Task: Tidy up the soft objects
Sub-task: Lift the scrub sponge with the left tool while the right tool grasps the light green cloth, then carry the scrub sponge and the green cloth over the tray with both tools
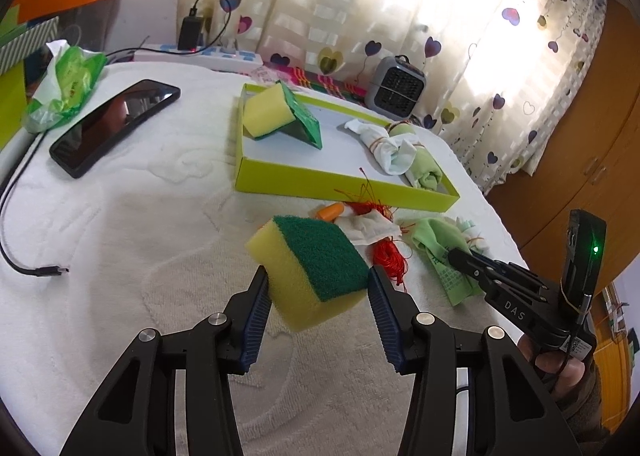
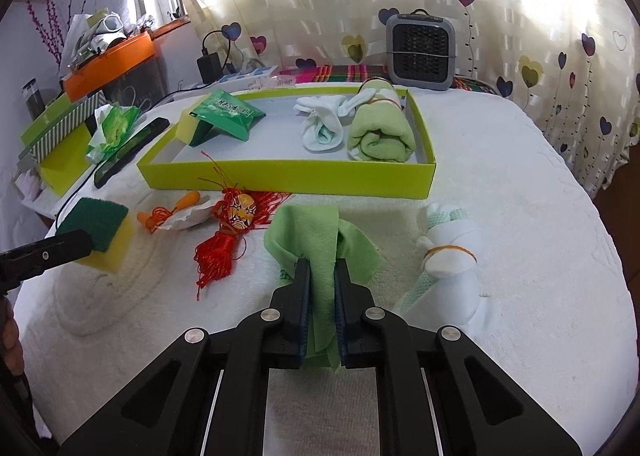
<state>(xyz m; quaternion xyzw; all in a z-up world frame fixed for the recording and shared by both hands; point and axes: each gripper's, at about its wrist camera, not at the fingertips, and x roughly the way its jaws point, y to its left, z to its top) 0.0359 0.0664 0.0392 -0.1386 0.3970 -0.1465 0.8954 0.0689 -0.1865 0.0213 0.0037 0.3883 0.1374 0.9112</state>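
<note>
Left gripper [image 1: 318, 298]: jaws spread wide around a yellow foam sponge with a dark green scouring face [image 1: 310, 270], pads pressing its two sides; the sponge is held clear above the white textured towel covering the table [image 1: 132, 223]. Right gripper [image 2: 322, 310]: jaws nearly together, pinching a thin light green cloth [image 2: 320, 240], which bunches up just ahead of the fingertips and hangs down between the pads. Left of that cloth lies a red tasselled ornament with a painted mask face [image 2: 232, 228]; further left, orange corded earplugs [image 2: 176, 211] on a white wrapper. Right of the right gripper, just beside it, lies a white sock bundle bound with a rubber band [image 2: 448, 260]. Beyond both grippers sits a shallow lime-green cardboard tray with a pale floor [image 2: 280, 175]. Contents: at its left end a second yellow-and-green sponge [image 1: 266, 111] with a green printed packet [image 2: 226, 111] leaning on it; at its right end a knotted white sock bundle [image 2: 320, 123] beside a rolled light green towel [image 2: 380, 131].
</note>
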